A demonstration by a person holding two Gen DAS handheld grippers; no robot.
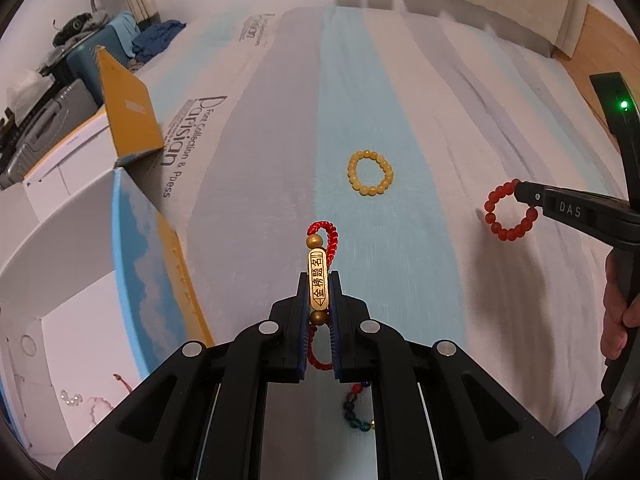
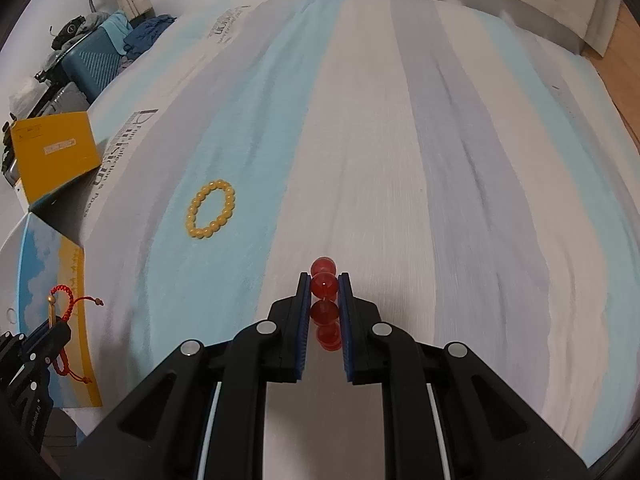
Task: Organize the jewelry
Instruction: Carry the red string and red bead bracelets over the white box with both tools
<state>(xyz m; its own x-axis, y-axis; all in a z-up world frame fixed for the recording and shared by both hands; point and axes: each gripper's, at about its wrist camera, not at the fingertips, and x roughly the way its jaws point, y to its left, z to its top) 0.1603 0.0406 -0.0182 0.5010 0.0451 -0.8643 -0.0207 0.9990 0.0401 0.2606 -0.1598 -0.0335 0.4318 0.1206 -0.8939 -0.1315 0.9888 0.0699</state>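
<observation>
**Both grippers clamped on bracelets above the bed**

Now the left gripper [image 1: 319, 280] is closed narrow on a red cord bracelet [image 1: 320, 276], its gold bar charm pinched upright between the blue pads. Its red cord loops out past the tips toward 12 o'clock and trails back between the fingers toward 6. The right gripper [image 2: 324, 282] is clamped on a red bead bracelet [image 2: 323, 284], seen edge-on as a short stack of beads between the pads, one bead poking beyond the tips at 12 o'clock.

A yellow bead bracelet [image 1: 371, 173] lies flat on the striped bed [image 1: 400, 100], on a pale blue stripe. It sits at 12 to 1 o'clock from the left gripper tips, well apart, and at 10 o'clock from the right gripper tips, also well apart.

Only the left wrist view shows the red bead bracelet as a full ring [image 1: 509, 211], hanging from the right gripper at 3 o'clock, with a hand [image 1: 620, 316] on that gripper's handle. It also shows a dark multicoloured bead string [image 1: 354, 404] under the left gripper, and an open white box [image 1: 60, 240] at 9 o'clock with small pale pieces in it, too blurred to name.

Only the right wrist view shows the cord bracelet from the side [image 2: 66, 304], at 8 o'clock, with its knotted cord ends dangling.
</observation>
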